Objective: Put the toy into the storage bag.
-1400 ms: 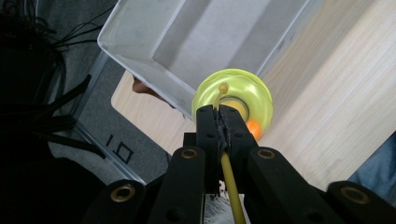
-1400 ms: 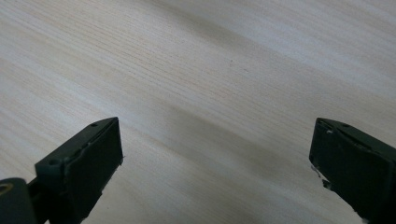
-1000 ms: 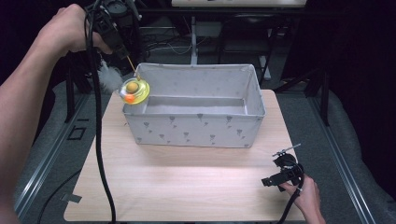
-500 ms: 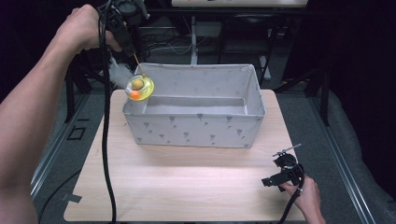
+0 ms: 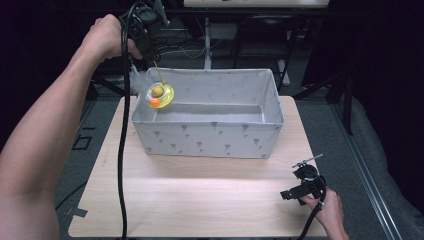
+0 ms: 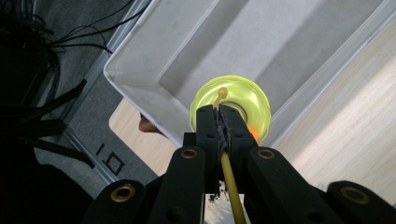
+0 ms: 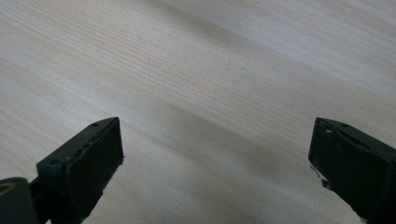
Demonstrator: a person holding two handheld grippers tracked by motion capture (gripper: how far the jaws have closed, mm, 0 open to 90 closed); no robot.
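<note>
1. Yellow-green translucent toy [image 5: 160, 94], disc-shaped, with an orange ball and a tan ball at its centre. It hangs on a thin yellow stem [image 6: 230, 183] over the bin's corner at 10 o'clock on the table, above the rim.
2. Left gripper [image 6: 221, 122], raised above that corner, held by the person's left hand [image 5: 107, 37]. Its jaws are closed together on the yellow stem; in the left gripper view the toy sits just past the jaw tips. A black cable [image 5: 121, 150] trails down from it along the table's 9 o'clock edge.
3. Grey fabric bin [image 5: 210, 142], rectangular, printed with small dark triangles, open at the top, standing at 12 o'clock on the table. Its inside floor looks bare.
4. Pale wooden table [image 5: 200, 200], grain visible.
5. Right gripper [image 5: 306, 186], at 4 o'clock near the table edge, held by the right hand [image 5: 327, 207]. Its jaws stand wide apart, low over bare wood, with nothing between them.
</note>
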